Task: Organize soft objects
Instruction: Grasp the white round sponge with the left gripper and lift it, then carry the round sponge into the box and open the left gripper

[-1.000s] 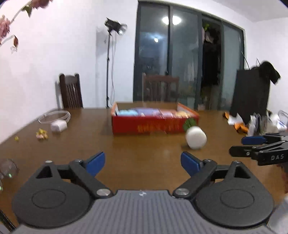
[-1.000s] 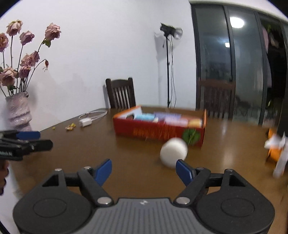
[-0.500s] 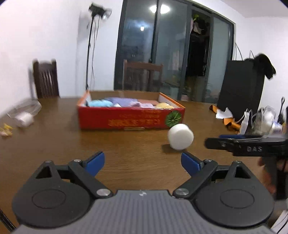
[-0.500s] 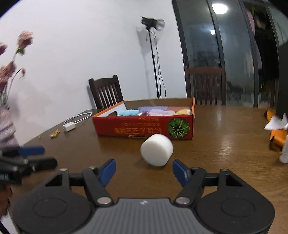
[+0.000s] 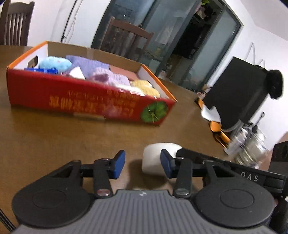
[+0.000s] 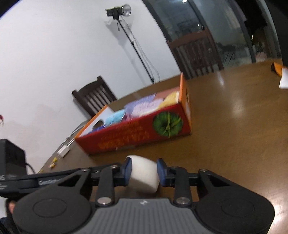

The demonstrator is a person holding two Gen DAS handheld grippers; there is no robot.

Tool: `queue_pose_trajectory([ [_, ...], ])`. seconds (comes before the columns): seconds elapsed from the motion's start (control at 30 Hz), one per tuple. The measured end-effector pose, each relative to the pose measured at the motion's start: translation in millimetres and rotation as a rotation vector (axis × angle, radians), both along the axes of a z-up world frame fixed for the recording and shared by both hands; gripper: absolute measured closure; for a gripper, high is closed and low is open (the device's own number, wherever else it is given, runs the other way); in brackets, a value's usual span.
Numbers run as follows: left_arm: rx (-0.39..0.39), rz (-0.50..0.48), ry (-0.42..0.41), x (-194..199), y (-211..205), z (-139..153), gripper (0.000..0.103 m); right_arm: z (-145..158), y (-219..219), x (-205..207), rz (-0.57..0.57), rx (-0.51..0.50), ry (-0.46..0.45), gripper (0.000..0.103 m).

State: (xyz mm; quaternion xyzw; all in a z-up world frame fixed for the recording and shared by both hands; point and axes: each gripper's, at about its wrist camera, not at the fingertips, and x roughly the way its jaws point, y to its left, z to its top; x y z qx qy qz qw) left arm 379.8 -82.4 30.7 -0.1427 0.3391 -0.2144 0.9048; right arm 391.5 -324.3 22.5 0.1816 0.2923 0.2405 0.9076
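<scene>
A white foam cylinder (image 6: 144,173) lies on the brown table (image 6: 234,144) in front of a red cardboard box (image 6: 136,135). My right gripper (image 6: 144,170) has its blue pads against both sides of the cylinder, shut on it. In the left wrist view the cylinder (image 5: 154,160) sits just ahead of my left gripper (image 5: 143,163), which is open and empty, with the right gripper's arm (image 5: 225,169) reaching in from the right. The box (image 5: 86,102) holds several soft items in blue, purple, pink and yellow.
Dark wooden chairs (image 6: 95,97) stand at the far side of the table. A white charger and cable (image 6: 63,151) lie left of the box. Orange and white clutter and jars (image 5: 248,149) sit at the table's right, beside a black case (image 5: 239,97). A light stand (image 6: 118,14) is by the wall.
Both grippers have moved forward and down toward the white cylinder. The right gripper has closed its pads on the cylinder. The left gripper's jaws have narrowed but stay open.
</scene>
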Motion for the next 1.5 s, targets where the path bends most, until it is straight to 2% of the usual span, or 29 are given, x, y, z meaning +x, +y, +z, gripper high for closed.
queue_pose_trajectory([
  [0.03, 0.011, -0.026, -0.005, -11, 3, 2, 0.059, 2, 0, -11, 0.026, -0.01, 0.005, 0.074],
  [0.1, 0.052, -0.037, -0.036, -34, 10, 4, 0.051, 9, -4, -36, 0.028, -0.02, -0.029, 0.074],
  [0.17, 0.067, -0.021, -0.04, -44, 14, 5, 0.049, 11, -14, -48, 0.005, 0.024, -0.03, 0.074],
  [0.27, 0.011, -0.034, -0.031, -38, 14, 8, 0.049, 6, -19, -39, -0.019, 0.023, -0.002, 0.073],
  [0.37, 0.026, -0.043, -0.017, -28, -1, 3, 0.049, -3, -9, -28, -0.015, 0.007, 0.042, 0.073],
  [0.47, 0.003, -0.082, 0.011, -24, -11, -7, 0.06, -8, -2, -30, 0.004, 0.014, 0.052, 0.074],
  [0.5, -0.004, -0.078, 0.033, -22, -11, -11, 0.069, -10, -1, -29, -0.008, 0.004, 0.056, 0.074],
  [0.53, -0.027, -0.076, 0.051, -21, -10, -15, 0.072, -15, -1, -27, -0.016, -0.006, 0.072, 0.074],
  [0.57, -0.054, -0.079, 0.052, -23, -8, -17, 0.079, -19, 1, -27, -0.019, -0.005, 0.083, 0.078],
  [0.73, -0.029, -0.066, 0.013, -65, -2, -7, 0.081, -17, 5, -58, -0.005, 0.034, 0.073, 0.083],
  [0.93, -0.05, -0.016, -0.042, -136, 31, 7, 0.081, -2, 25, -115, 0.089, 0.062, 0.029, 0.083],
  [1.07, -0.051, 0.035, -0.053, -156, 48, 9, 0.081, 2, 45, -130, 0.136, 0.051, 0.023, 0.083],
  [1.2, -0.076, 0.052, -0.097, -156, 62, 20, 0.081, 14, 56, -129, 0.156, 0.045, -0.003, 0.083],
  [1.3, -0.074, 0.05, -0.152, -141, 71, 37, 0.081, 32, 62, -115, 0.167, 0.043, -0.04, 0.083],
  [1.4, -0.048, 0.054, -0.224, -110, 80, 66, 0.081, 60, 72, -83, 0.184, 0.036, -0.095, 0.083],
  [1.5, -0.023, 0.055, -0.293, -62, 94, 99, 0.081, 95, 93, -41, 0.197, -0.014, -0.202, 0.083],
])
